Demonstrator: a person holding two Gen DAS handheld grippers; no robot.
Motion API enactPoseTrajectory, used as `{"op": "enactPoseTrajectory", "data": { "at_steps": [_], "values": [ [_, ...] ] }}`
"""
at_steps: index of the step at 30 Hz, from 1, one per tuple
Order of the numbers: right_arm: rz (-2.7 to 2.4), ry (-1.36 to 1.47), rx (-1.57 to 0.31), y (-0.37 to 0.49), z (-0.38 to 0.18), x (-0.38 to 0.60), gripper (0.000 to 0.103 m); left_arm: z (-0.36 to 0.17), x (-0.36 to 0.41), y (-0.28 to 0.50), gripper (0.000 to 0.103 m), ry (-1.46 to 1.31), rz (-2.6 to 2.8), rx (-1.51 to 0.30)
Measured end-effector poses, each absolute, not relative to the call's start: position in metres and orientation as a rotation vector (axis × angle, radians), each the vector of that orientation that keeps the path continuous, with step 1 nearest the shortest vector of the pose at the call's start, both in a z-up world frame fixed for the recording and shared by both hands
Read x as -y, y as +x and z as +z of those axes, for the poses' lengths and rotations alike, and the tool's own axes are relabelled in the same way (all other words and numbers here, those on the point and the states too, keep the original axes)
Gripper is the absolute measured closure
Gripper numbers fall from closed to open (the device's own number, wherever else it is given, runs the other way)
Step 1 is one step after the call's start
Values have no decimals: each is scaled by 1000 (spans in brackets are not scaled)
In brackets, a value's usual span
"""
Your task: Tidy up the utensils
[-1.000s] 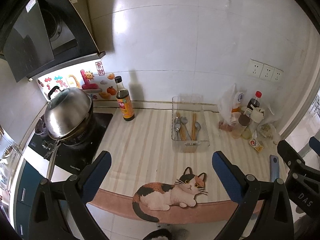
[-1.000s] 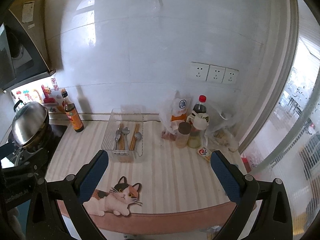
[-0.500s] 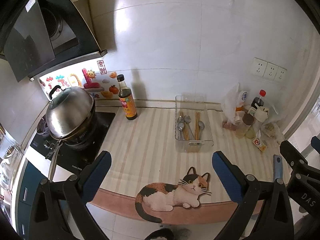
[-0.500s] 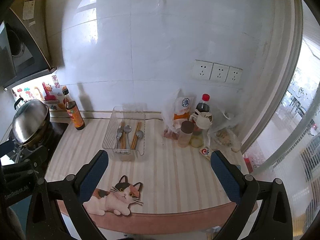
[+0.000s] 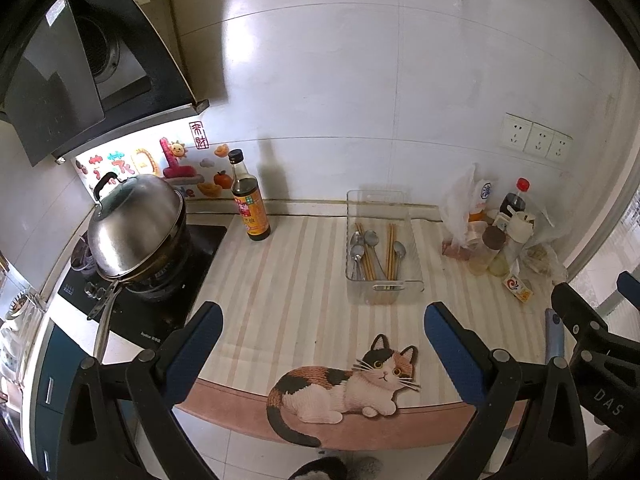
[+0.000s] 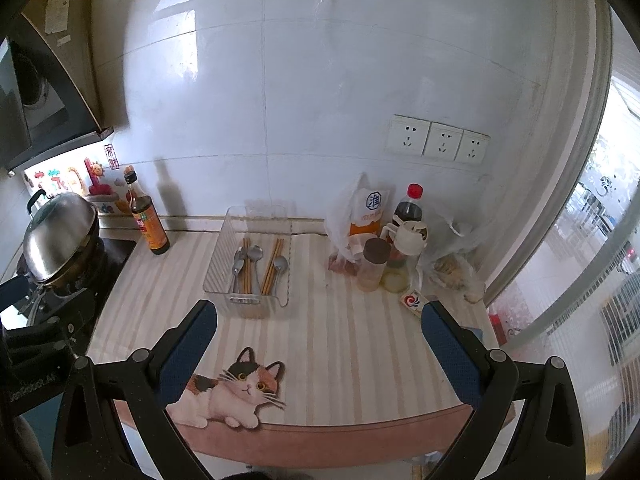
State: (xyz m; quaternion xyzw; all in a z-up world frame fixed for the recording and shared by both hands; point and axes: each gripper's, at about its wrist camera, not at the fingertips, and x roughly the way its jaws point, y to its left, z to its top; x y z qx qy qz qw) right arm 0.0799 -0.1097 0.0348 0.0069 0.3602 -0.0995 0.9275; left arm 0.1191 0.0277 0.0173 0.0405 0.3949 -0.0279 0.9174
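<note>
A clear plastic tray (image 5: 416,286) stands on the striped counter mat near the back wall; it also shows in the right wrist view (image 6: 218,264). Inside lie metal spoons (image 5: 356,254) (image 6: 256,256) and wooden chopsticks (image 5: 390,250) (image 6: 272,266). My left gripper (image 5: 322,338) is open and empty, held back from the counter's front edge. My right gripper (image 6: 318,336) is open and empty, also above the front edge. Part of the right gripper (image 5: 592,340) shows at the right of the left wrist view.
A lidded steel pot (image 5: 134,226) sits on the stove at left. A soy sauce bottle (image 5: 248,200) stands by the wall. Bottles, jars and plastic bags (image 6: 394,248) crowd the right corner. A cat picture (image 5: 348,390) marks the mat's front edge.
Both grippers have drifted slightly; the tray and counter sit a little lower and further right in both views. Both stay open and empty.
</note>
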Motion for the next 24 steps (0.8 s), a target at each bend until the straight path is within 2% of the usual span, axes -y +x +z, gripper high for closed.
{"op": "enactPoseTrajectory", "data": {
  "at_steps": [24],
  "values": [
    [-204,15,-742,83,33,112,0,15,-23,121,0,84,-64,-816]
  ]
}}
